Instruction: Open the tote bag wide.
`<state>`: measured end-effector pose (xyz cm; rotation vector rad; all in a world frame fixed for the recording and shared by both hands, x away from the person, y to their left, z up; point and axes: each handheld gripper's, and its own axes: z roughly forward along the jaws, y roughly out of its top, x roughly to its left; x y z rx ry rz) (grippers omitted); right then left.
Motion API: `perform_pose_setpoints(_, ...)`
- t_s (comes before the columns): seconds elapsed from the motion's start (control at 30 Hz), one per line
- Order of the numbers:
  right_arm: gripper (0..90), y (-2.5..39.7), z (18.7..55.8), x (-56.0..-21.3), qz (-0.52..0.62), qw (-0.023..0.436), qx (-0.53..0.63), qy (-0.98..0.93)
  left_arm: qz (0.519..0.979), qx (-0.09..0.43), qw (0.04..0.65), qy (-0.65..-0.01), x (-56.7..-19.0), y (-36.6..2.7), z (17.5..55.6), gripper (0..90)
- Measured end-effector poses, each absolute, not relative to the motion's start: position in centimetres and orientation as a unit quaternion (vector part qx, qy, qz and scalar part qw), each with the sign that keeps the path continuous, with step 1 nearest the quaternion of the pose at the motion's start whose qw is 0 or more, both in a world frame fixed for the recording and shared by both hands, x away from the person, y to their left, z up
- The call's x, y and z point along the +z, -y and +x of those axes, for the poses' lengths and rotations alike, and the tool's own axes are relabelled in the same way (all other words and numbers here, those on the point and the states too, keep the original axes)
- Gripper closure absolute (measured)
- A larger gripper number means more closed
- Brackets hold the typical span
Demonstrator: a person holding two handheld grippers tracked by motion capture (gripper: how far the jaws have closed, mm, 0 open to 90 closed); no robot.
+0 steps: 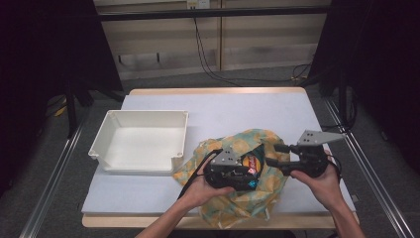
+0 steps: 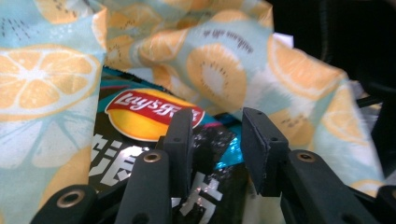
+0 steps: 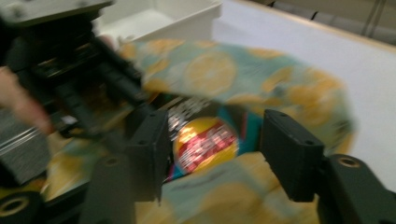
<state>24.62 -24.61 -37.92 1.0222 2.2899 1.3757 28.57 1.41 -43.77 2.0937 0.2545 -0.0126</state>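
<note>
both hand-held grippers low and near each other (jaws apart): left (image 1: 246, 172), right (image 1: 275, 154)

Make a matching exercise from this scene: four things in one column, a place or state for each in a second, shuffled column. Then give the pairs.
Things:
1. bin
2. chip packet
3. fruit-print bag
4. right gripper

Places or states:
A. inside the bag's opening, logo showing
B. open, at the bag's right side
C. white, left of the bag
D. lying on the table's near edge, mouth spread

Pairs: 1-C, 2-A, 3-D, 4-B
</note>
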Motion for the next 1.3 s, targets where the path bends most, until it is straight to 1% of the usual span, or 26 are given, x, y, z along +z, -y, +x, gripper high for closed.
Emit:
perform_pose_setpoints(0.07,42.4,24.2,23.8,-38.6,0.355,0.129,0.472,-0.797,0.864,-0.004,0.493,-0.102,-44.1,-1.2,28.5,64.6)
perform_pose_setpoints(0.13,35.2,23.7,23.2,-39.8,0.362,0.125,0.455,-0.804,0.864,-0.001,0.492,-0.103,-44.3,-1.0,28.3,62.8)
perform_pose_setpoints(0.2,25.9,23.4,22.9,-41.1,0.377,0.13,0.445,-0.802,0.864,-0.005,0.493,-0.103,-44.5,-0.7,28.2,61.6)
perform_pose_setpoints(0.23,23.6,23.3,22.8,-41.8,0.382,0.133,0.44,-0.802,0.865,-0.004,0.492,-0.104,-44.6,-0.7,28.1,61.0)
perform_pose_setpoints(0.27,22.3,23.2,22.7,-42.3,0.387,0.135,0.434,-0.802,0.866,-0.001,0.49,-0.101,-44.6,-0.6,28.1,60.4)
perform_pose_setpoints(0.33,19.6,23.0,22.8,-43.4,0.394,0.123,0.43,-0.803,0.866,0.0,0.489,-0.102,-44.8,-0.5,28.1,58.6)
perform_pose_setpoints(0.4,19.6,22.7,22.8,-44.0,0.395,0.123,0.423,-0.806,0.87,0.013,0.483,-0.101,-45.1,-0.6,28.1,58.6)
perform_pose_setpoints(0.43,23.0,22.7,22.7,-44.3,0.396,0.123,0.424,-0.805,0.866,0.009,0.489,-0.105,-45.3,-0.6,28.1,58.3)
perform_pose_setpoints(0.47,28.3,22.8,22.7,-44.5,0.399,0.127,0.421,-0.805,0.866,0.008,0.488,-0.105,-45.2,-0.7,28.1,57.0)
perform_pose_setpoints(0.5,30.6,22.9,22.7,-44.6,0.398,0.126,0.418,-0.807,0.865,0.009,0.491,-0.107,-45.2,-0.7,28.1,56.3)
perform_pose_setpoints(0.53,36.4,22.9,22.7,-44.8,0.399,0.127,0.414,-0.808,0.864,0.009,0.491,-0.11,-45.2,-0.7,28.1,55.6)
perform_pose_setpoints(0.67,74.5,23.4,22.3,-45.2,0.393,0.123,0.411,-0.813,0.865,0.01,0.49,-0.111,-45.3,-0.6,28.1,52.6)
perform_pose_setpoints(0.7,82.6,23.7,22.2,-45.1,0.394,0.125,0.41,-0.813,0.866,0.012,0.487,-0.111,-45.3,-0.6,28.1,52.2)
perform_pose_setpoints(0.73,87.8,24.0,22.1,-45.1,0.392,0.12,0.415,-0.813,0.866,0.013,0.487,-0.111,-45.3,-0.6,28.1,52.0)
perform_pose_setpoints(0.8,89.8,24.5,21.7,-45.2,0.397,0.125,0.415,-0.809,0.867,0.014,0.486,-0.112,-45.3,-0.6,28.1,51.0)
perform_pose_setpoints(0.9,90.0,25.4,21.0,-45.5,0.41,0.138,0.403,-0.807,0.867,0.023,0.484,-0.119,-45.2,-0.8,28.2,50.4)
perform_pose_setpoints(1.03,90.0,26.7,20.0,-46.3,0.425,0.138,0.393,-0.804,0.867,0.022,0.483,-0.117,-45.2,-1.1,28.3,50.4)
perform_pose_setpoints(1.17,89.9,26.9,19.4,-47.2,0.428,0.135,0.376,-0.811,0.868,0.025,0.479,-0.127,-45.1,-1.2,28.3,51.1)
perform_pose_setpoints(1.23,86.8,26.8,19.4,-47.7,0.429,0.13,0.375,-0.811,0.87,0.021,0.476,-0.13,-44.9,-1.3,28.1,51.2)
perform_pose_setpoints(1.27,80.7,26.6,19.4,-47.8,0.427,0.13,0.371,-0.814,0.869,0.014,0.477,-0.129,-44.7,-1.3,28.1,52.6)
perform_pose_setpoints(1.3,77.4,26.5,19.4,-47.9,0.425,0.129,0.373,-0.814,0.869,0.007,0.477,-0.131,-44.3,-1.3,28.0,55.4)
